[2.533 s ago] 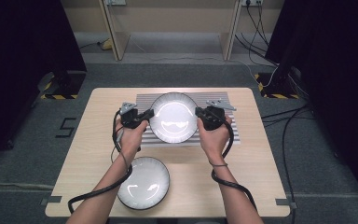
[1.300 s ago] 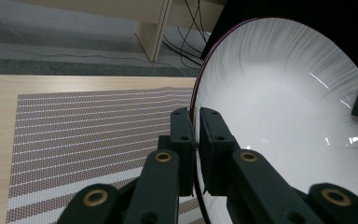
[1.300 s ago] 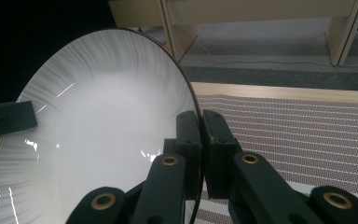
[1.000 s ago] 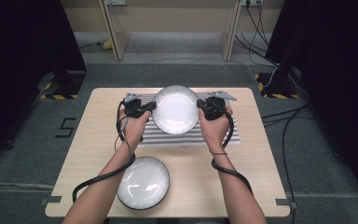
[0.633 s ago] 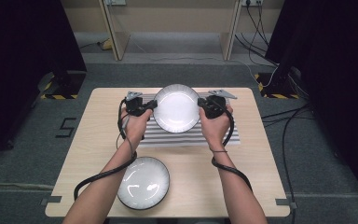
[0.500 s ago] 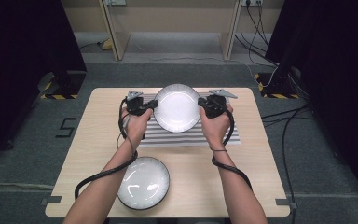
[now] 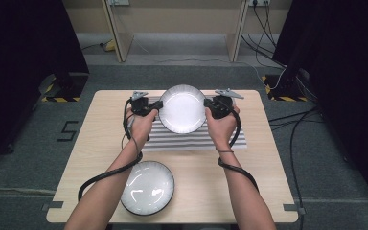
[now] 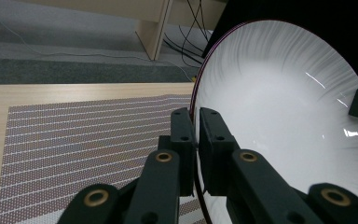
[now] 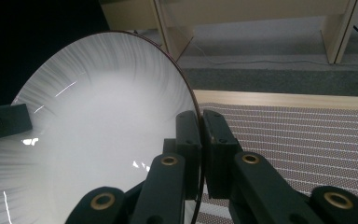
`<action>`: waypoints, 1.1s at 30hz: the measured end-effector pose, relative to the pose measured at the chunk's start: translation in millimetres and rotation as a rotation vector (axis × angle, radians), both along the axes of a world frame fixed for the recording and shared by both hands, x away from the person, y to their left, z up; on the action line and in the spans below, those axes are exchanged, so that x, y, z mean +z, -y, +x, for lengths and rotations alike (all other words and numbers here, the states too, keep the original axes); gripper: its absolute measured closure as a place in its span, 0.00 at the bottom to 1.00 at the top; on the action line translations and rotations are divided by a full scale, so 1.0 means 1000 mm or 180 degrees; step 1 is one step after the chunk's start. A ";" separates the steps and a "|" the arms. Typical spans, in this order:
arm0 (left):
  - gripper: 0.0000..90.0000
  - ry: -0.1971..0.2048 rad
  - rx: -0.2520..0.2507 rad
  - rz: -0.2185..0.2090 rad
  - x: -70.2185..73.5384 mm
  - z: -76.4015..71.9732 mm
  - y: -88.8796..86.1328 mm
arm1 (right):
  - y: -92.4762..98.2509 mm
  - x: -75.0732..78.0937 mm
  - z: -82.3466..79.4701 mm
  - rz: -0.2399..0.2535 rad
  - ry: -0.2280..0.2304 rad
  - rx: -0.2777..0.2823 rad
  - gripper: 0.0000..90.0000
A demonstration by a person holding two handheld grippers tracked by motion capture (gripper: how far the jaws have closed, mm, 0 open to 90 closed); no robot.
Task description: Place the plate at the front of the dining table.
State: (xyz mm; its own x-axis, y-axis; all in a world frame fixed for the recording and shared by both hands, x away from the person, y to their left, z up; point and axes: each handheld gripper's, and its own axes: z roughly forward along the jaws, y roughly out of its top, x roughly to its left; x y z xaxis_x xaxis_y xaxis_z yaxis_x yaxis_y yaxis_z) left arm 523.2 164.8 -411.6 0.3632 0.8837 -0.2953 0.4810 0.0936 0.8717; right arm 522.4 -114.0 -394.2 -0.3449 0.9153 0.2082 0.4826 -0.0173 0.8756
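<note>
Both grippers are on one white plate (image 7: 182,109), held up above the striped placemat (image 7: 191,139) at the far half of the wooden table (image 7: 86,143). From the high view the left gripper (image 7: 157,106) pinches the plate's left rim and the right gripper (image 7: 207,106) pinches its right rim, jaws nearly closed with only the thin rim between them.

In the left gripper view the plate (image 8: 279,116) stands almost on edge, its dark-lined rim running straight down into the narrow gap between the two black jaws; its lower part is cut off by the frame and by the jaws. A small black block at the right edge of that view is the tip of the other gripper.

The right gripper view mirrors it: the plate (image 9: 102,126) is clamped at the rim, its bottom cut off.

A second plate (image 7: 147,187), with a dark rim, lies flat near the table's near edge, close to the person's left forearm (image 7: 106,189), well apart from the mat. The underside of the lifted plate is hidden.
</note>
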 end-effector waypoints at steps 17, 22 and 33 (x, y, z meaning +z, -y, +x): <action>0.94 -0.0078 0.0054 -0.0030 -0.003 0.011 0.000 | -0.003 -0.002 0.013 -0.0034 -0.0025 -0.0024 0.96; 0.93 -0.0098 0.0059 -0.0017 -0.005 0.014 0.001 | -0.003 -0.003 0.015 -0.0031 -0.0045 -0.0030 0.96; 0.93 -0.0142 0.0066 -0.0010 -0.007 0.019 0.003 | -0.002 -0.006 0.021 -0.0033 -0.0081 -0.0050 0.96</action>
State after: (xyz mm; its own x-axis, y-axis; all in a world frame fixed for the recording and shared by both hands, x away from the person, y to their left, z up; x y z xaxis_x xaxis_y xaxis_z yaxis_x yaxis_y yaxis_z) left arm 542.2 162.0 -419.0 0.3312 0.8899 -0.3137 0.5174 0.1068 0.8491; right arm 543.3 -112.5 -400.5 -0.3253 0.9226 0.2073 0.5045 -0.0161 0.8632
